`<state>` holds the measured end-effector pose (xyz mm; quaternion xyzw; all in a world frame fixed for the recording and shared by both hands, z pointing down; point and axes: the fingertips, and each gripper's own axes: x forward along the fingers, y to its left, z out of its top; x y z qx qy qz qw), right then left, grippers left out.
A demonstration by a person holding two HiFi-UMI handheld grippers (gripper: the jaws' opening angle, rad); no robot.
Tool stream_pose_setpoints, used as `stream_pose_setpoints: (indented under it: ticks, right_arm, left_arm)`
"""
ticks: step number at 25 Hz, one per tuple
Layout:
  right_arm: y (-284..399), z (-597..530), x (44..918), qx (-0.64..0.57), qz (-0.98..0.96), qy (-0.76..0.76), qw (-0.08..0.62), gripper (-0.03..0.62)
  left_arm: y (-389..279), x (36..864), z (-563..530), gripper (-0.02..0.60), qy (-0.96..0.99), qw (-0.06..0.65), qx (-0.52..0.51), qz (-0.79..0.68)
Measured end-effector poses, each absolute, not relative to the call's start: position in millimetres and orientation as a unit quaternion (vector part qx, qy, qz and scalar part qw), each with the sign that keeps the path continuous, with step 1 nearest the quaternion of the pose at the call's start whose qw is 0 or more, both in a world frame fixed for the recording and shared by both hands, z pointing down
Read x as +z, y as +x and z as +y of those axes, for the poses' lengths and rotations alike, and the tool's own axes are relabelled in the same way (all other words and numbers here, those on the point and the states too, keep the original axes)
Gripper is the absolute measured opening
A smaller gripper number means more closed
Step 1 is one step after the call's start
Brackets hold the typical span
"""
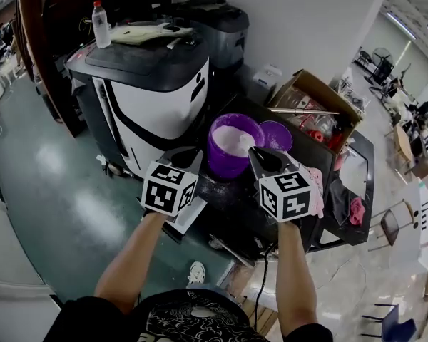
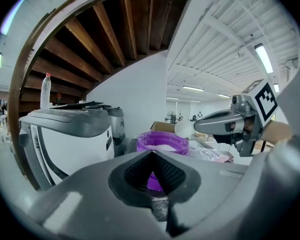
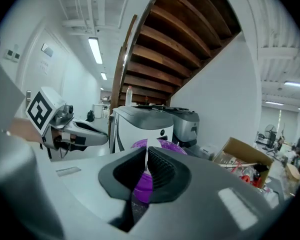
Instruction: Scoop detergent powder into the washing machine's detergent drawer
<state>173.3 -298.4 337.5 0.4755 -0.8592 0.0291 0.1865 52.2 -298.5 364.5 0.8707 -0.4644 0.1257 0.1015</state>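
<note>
Right gripper (image 3: 146,159) with white spoon (image 2: 183,129) above purple tub (image 1: 227,165)

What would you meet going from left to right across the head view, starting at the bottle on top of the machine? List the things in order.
plastic bottle → white-and-black machine → purple tub → purple lid → cardboard box → pink cloth

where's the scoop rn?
Head view, centre: the scoop is clamped in the right gripper, its bowl over the open purple tub, left of the lid.
</note>
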Motion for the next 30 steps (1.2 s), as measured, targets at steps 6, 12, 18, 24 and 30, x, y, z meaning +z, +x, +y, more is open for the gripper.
stream_pose_setpoints:
  ticks: [6,12,18,24,30]
  right_arm:
    - [168,-330,341,0.019,-0.876,0.428,0.220,0.037]
    - [159,-348,344,0.013,-0.890,0.385,0.245,0.037]
    - [146,-365,351,0.010,-0.891,0.351,0.289,0.037]
    - [140,-382,366,0.013,-0.879,0.337,0.337,0.037]
    - [136,-392,387,0.034,-0.866,0.330,0.375,0.037]
  left_arm:
    - [52,364,-323,0.000,0.859,0.102,0.128,-0.484]
    - [51,367,-339,0.000,0.850,0.100,0.132,-0.499]
    - [53,367,-350,0.000,0.853,0.099,0.136,-0.494]
    - [58,373,-355,0.000,0.864,0.105,0.136,-0.473]
    - [52,377,-356,0.000,0.869,0.104,0.137,-0.464]
